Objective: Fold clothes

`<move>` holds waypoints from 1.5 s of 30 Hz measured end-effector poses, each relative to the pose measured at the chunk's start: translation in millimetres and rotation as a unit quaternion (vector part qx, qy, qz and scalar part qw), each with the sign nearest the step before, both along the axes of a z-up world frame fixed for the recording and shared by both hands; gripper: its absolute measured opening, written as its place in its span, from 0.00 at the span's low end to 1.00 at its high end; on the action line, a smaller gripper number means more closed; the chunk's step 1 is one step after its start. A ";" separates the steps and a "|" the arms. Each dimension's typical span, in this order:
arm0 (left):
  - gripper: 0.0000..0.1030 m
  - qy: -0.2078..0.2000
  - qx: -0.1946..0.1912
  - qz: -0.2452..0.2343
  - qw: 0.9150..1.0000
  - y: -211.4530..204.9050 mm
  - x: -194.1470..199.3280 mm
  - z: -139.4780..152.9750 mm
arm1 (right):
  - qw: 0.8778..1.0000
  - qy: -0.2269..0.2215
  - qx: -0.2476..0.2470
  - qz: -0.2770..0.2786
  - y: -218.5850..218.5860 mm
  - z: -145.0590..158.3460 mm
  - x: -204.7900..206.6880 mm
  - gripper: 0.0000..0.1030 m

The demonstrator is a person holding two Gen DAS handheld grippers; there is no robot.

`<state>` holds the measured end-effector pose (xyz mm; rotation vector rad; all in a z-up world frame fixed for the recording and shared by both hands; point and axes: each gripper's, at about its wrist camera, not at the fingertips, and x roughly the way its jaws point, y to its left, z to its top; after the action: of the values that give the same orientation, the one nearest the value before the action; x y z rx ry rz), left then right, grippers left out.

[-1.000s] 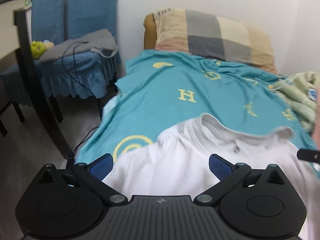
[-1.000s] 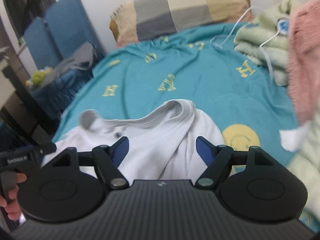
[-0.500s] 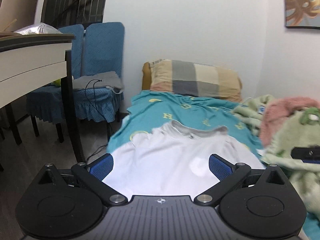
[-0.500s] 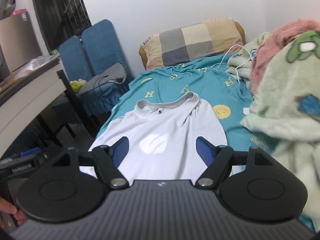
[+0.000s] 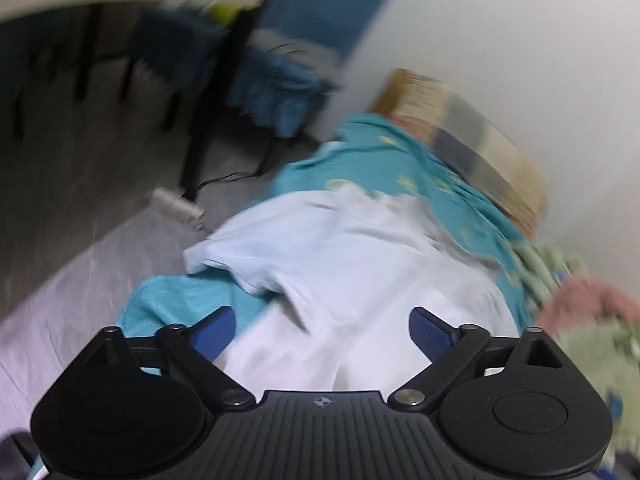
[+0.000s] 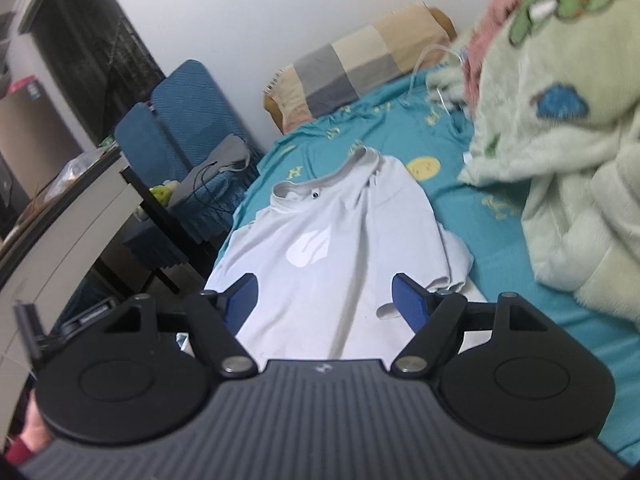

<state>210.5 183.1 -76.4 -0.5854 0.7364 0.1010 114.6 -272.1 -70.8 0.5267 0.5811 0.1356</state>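
The shirt [image 6: 340, 240] is lying flat on the teal sheet [image 6: 500, 220], collar toward the pillow [image 6: 360, 64]. Its left sleeve [image 5: 240, 256] is being shown only in the blurred left view. Both the left gripper [image 5: 322, 330] and right gripper [image 6: 324, 300] are being held released above it. A blanket [image 6: 568, 160] is crowding the right edge.

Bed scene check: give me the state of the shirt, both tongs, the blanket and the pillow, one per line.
White shirt: spread flat on the bed, collar toward the pillow, not yet folded; its right sleeve lies tucked against the body.
Left tongs: open, holding nothing.
Right tongs: open, holding nothing.
Green blanket: bunched in a heap beside the shirt.
Pillow: lying at the head of the bed.
Teal sheet: covering the bed, wrinkled.
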 end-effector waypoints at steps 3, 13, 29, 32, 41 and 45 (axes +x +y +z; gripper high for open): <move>0.85 0.021 -0.034 0.049 0.998 37.1 24.3 -26.4 | 1.000 0.014 0.009 0.001 -2.3 -11.5 14.0 0.73; 0.72 0.034 -0.147 0.112 0.982 86.3 82.9 -106.1 | 0.996 0.072 0.060 0.006 -4.0 -55.4 64.6 0.73; 0.10 -0.041 0.079 0.075 0.993 90.6 173.9 -27.4 | 0.998 0.054 0.009 -0.035 -1.2 -53.4 77.2 0.73; 0.10 0.016 0.146 0.072 0.987 87.2 199.2 -49.7 | 0.998 0.049 -0.011 -0.039 -1.2 -52.1 79.2 0.73; 0.45 0.024 0.174 0.049 0.983 76.3 177.2 -59.1 | 0.998 0.020 -0.045 -0.035 2.0 -44.0 76.7 0.73; 0.61 0.003 0.196 0.019 0.980 57.4 139.1 -33.9 | 0.998 0.012 -0.051 -0.024 5.4 -38.8 71.2 0.73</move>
<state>349.6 240.4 -110.3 -0.2234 0.6877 0.2768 185.8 -266.7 -109.6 0.4432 0.5962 0.0542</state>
